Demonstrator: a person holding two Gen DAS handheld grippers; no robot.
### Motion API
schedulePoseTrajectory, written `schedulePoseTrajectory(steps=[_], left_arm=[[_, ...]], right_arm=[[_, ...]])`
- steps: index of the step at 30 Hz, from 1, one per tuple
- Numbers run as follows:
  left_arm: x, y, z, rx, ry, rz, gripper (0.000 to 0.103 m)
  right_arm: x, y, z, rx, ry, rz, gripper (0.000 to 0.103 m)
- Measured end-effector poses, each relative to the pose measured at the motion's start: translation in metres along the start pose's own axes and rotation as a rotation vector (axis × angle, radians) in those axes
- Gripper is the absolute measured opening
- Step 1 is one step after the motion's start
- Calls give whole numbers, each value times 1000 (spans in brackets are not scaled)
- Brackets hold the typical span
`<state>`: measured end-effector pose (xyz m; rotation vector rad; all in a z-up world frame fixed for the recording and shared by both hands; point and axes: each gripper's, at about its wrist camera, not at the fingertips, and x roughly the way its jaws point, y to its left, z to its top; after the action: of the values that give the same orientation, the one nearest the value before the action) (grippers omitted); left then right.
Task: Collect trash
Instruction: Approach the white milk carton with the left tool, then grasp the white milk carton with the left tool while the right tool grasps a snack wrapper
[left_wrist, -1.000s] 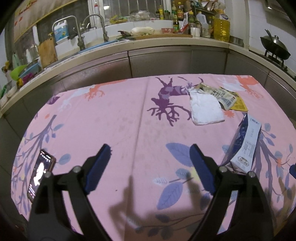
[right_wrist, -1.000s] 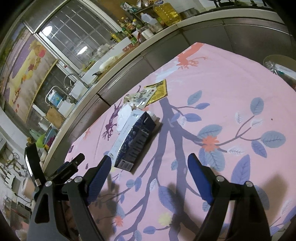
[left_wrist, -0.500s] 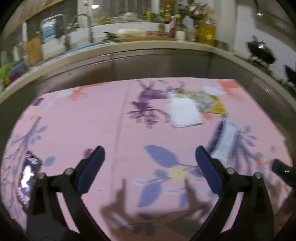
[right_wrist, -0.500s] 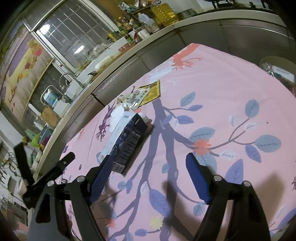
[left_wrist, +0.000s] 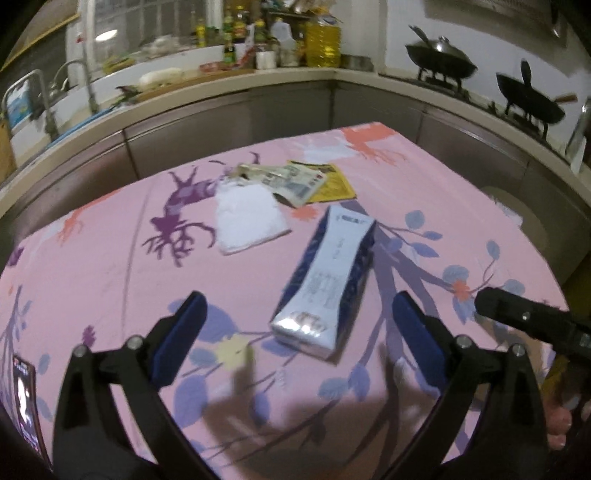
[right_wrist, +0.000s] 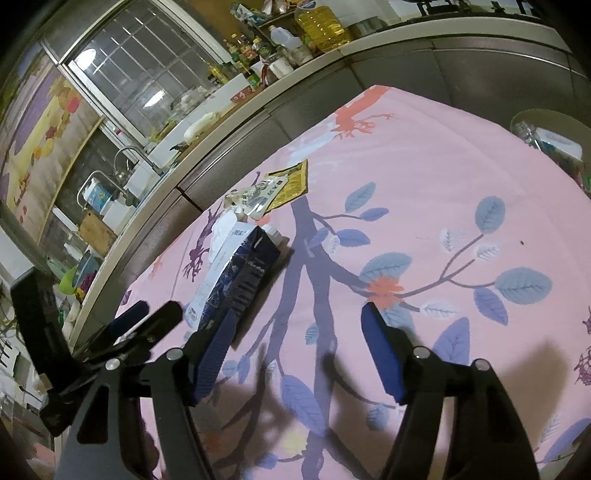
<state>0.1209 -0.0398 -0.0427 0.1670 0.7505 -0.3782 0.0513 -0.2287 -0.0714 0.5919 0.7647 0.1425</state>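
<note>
Left wrist view: at the far left edge a phone (left_wrist: 24, 398) lies on the pink patterned counter (left_wrist: 92, 266), its screen lit. The left claw (left_wrist: 299, 339) hangs over the counter with its jaws spread as wide as they go and nothing gripped; the near end of a blue and white carton (left_wrist: 328, 273) lies on its side between and just ahead of the pads, which do not touch it. Beyond the carton a white napkin (left_wrist: 249, 219) lies flat, and just behind and right of it are a crumpled printed wrapper (left_wrist: 291, 181) and a yellow packet (left_wrist: 330, 182), overlapping. At the right edge part of the other tool (left_wrist: 532, 325) pokes in, with fingers (left_wrist: 557, 428) of a hand below it. Two woks (left_wrist: 439, 61) sit on the stove at the back right.

Right wrist view: the left tool (right_wrist: 122, 332) shows at the left. The carton (right_wrist: 236, 280) lies just ahead of the right claw's left pad, outside the gap. The right claw (right_wrist: 295, 354) is closing, with only bare counter (right_wrist: 424, 177) between its jaws. A bin (right_wrist: 546, 140) with litter in it stands off the counter's far right edge.
</note>
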Motion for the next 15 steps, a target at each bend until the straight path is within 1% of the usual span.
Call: schedulePoseTrajectory(steps=[2, 4, 5, 6, 8, 13, 15], left_arm=[[15, -9, 2, 34, 18, 15, 96], [30, -13, 4, 45, 50, 22, 96], [36, -12, 4, 44, 63, 22, 90], [44, -12, 5, 39, 79, 21, 72], [48, -8, 4, 25, 93, -4, 58], [34, 16, -2, -43, 61, -15, 54], [19, 33, -8, -81, 34, -14, 53]], right_arm=[[1, -2, 0, 6, 5, 0, 68], [0, -3, 0, 5, 5, -3, 68], [-1, -3, 1, 2, 3, -6, 68], [-1, -3, 2, -1, 1, -9, 68], [-2, -3, 3, -5, -1, -14, 68], [4, 2, 6, -22, 9, -21, 68], [10, 7, 8, -43, 19, -16, 68]])
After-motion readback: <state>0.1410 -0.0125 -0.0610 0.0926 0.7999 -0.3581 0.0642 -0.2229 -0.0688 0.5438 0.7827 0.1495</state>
